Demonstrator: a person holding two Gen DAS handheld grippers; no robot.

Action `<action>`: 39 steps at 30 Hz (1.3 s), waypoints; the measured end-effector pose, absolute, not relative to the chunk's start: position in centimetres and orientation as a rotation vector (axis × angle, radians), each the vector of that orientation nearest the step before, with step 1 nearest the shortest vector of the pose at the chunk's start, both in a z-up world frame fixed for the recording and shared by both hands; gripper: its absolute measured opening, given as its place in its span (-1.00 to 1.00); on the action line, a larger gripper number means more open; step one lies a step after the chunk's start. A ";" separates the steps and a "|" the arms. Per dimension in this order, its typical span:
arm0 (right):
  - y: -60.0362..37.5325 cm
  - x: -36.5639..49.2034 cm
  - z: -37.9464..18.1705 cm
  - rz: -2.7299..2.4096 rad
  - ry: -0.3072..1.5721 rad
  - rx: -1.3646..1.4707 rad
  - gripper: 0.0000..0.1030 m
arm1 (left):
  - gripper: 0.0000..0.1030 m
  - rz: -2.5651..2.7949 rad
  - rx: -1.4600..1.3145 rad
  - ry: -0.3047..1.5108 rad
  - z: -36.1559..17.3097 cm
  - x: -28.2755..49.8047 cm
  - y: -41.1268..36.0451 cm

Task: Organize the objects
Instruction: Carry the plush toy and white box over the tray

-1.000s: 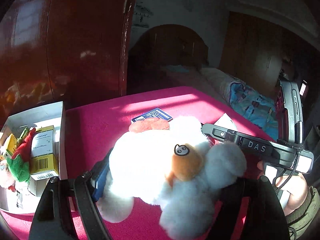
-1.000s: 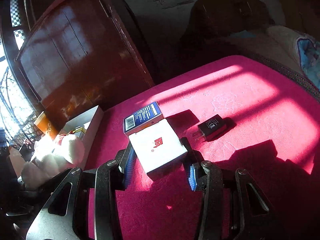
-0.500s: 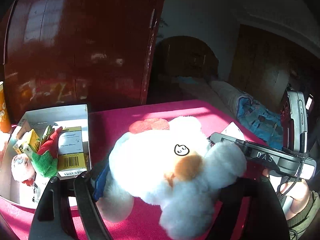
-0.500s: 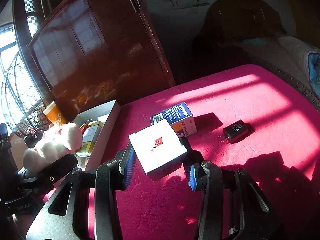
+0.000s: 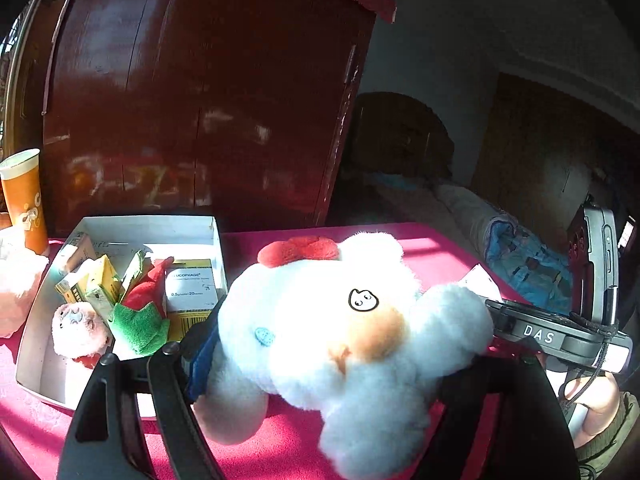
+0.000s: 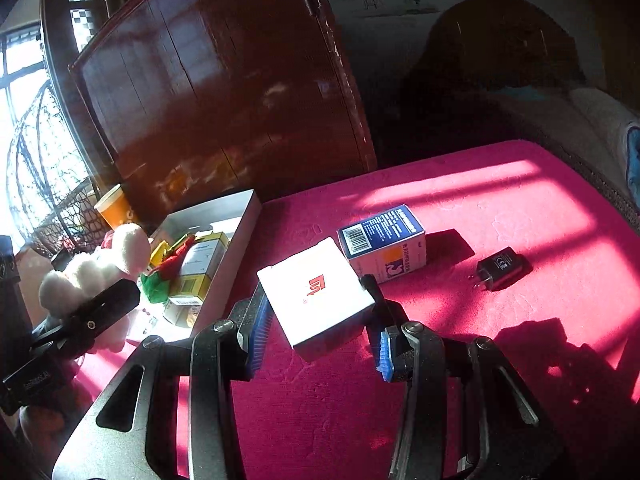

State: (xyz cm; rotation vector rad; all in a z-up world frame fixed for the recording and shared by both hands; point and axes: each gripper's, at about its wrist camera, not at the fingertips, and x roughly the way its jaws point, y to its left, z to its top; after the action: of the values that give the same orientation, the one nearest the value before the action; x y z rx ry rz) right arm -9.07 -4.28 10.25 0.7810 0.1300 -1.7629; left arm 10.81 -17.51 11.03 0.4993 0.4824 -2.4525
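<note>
My left gripper is shut on a white plush toy with a red bow, held above the pink cloth just right of the white cardboard tray. The plush hides the right finger. The tray holds medicine boxes, a red and green plush and a small pink plush. My right gripper is shut on a white box with a red logo, lifted over the cloth. A blue and white box and a black charger plug lie on the cloth beyond it.
A dark red wooden cabinet stands behind the tray. An orange cup stands left of the tray. The tray also shows in the right wrist view, left of my right gripper. A bed with blue bedding lies past the table's far edge.
My left gripper carried the white plush leftward to beside the tray. My right gripper lifted the white box off the blue box and moved it left toward the tray.
</note>
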 end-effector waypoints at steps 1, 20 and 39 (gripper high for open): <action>-4.4 -8.9 10.3 -1.761 0.134 0.781 -0.18 | 0.58 -2.446 0.493 0.486 11.0 11.2 -17.7; -7.8 -3.8 11.2 -1.709 0.245 0.744 -0.18 | 0.58 -2.332 0.398 0.601 10.4 18.0 -21.5; -11.9 0.8 11.7 -1.632 0.325 0.718 -0.18 | 0.58 -2.155 0.386 0.593 9.4 23.9 -25.4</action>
State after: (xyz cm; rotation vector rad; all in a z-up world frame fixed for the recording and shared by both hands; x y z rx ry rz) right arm 0.78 -11.89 11.73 0.7181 0.3246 -1.6318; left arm 23.86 -25.38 9.43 0.3856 0.5925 -2.1552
